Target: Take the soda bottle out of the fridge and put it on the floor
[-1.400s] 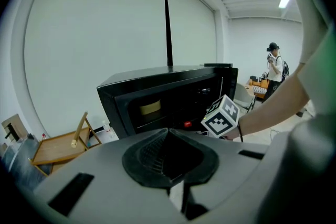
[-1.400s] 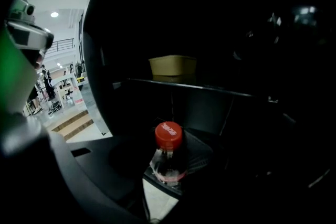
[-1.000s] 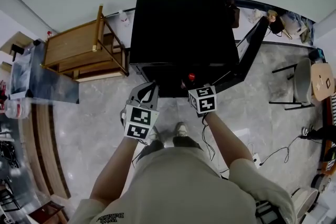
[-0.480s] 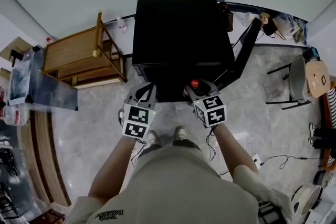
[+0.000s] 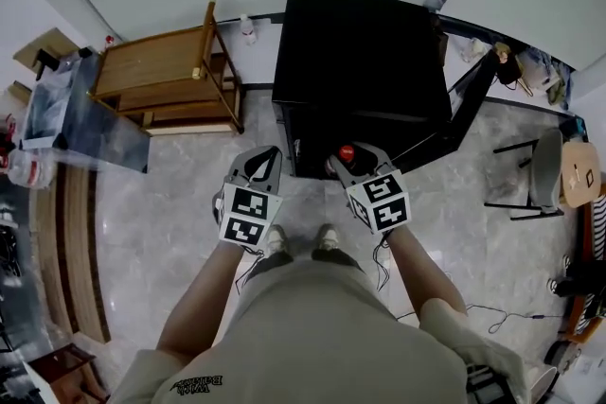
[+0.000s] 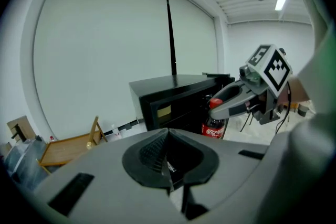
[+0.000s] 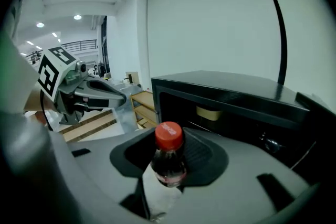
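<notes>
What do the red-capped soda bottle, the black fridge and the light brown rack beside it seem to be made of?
Red-capped soda bottle: probably clear plastic, since dark drink shows through; the cap looks like matte plastic.
Black fridge: smooth, faintly glossy shell, painted metal or plastic; can't tell which.
Light brown rack: looks like bare wood, judging by its warm colour and plank build.

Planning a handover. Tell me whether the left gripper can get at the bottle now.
Probably yes. The right gripper holds the bottle upright outside the fridge, and nothing stands between it and the left gripper alongside, which is shut and empty and must open first.
</notes>
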Motion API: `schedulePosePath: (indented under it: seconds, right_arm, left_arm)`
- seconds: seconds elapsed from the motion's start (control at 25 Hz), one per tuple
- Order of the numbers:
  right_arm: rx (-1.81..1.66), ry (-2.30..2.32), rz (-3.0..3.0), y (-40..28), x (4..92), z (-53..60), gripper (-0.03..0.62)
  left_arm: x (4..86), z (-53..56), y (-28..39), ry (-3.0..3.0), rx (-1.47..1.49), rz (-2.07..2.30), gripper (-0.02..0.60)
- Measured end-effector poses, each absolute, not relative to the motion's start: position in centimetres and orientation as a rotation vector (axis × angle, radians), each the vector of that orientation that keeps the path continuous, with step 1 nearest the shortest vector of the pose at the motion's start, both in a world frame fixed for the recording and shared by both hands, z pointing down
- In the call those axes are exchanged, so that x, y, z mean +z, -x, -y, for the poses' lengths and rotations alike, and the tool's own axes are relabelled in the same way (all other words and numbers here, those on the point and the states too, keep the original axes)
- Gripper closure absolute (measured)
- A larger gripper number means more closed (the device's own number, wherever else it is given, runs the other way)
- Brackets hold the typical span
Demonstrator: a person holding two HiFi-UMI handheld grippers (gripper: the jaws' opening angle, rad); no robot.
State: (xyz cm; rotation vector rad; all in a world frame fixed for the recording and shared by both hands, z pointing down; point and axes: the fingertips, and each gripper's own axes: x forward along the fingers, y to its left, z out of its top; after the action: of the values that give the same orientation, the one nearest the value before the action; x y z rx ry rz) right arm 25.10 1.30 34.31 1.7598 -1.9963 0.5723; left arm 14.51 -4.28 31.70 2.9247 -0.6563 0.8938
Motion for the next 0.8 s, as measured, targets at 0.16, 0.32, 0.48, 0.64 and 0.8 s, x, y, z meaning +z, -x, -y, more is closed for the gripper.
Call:
schedulePosePath:
  seconds: [0.16, 0.32, 0.48, 0.64, 0.8]
  right_arm:
    - [0.539, -1.653, 2.06, -21.6, 34.4, 0.9, 0.465]
    - [0.501, -1.506, 2.15, -17.0, 34.8, 3.3, 0.465]
    - [0.455, -1.371, 2.222, -12.4, 35.1, 5.3, 0.465]
    - [0.416, -1.252, 2.263, -8.3, 35.6, 7.2, 0.465]
    - [0.409, -1.167, 2.292, -4.9, 36.5, 8.3, 0.465]
  left_arm:
    - [32.4, 5.8, -10.9, -2.862, 0.914, 0.765, 0.575]
    - [33.1, 7.1, -6.2, -2.77, 0.912, 0.913, 0.575]
    - [33.8, 8.0, -1.6, -2.679, 0.908, 1.045, 0.575]
    - [34.5, 8.7, 2.7, -2.587, 0.906, 1.155, 0.575]
    - [35.5, 8.6, 6.5, -2.509, 0.909, 1.236, 0.575]
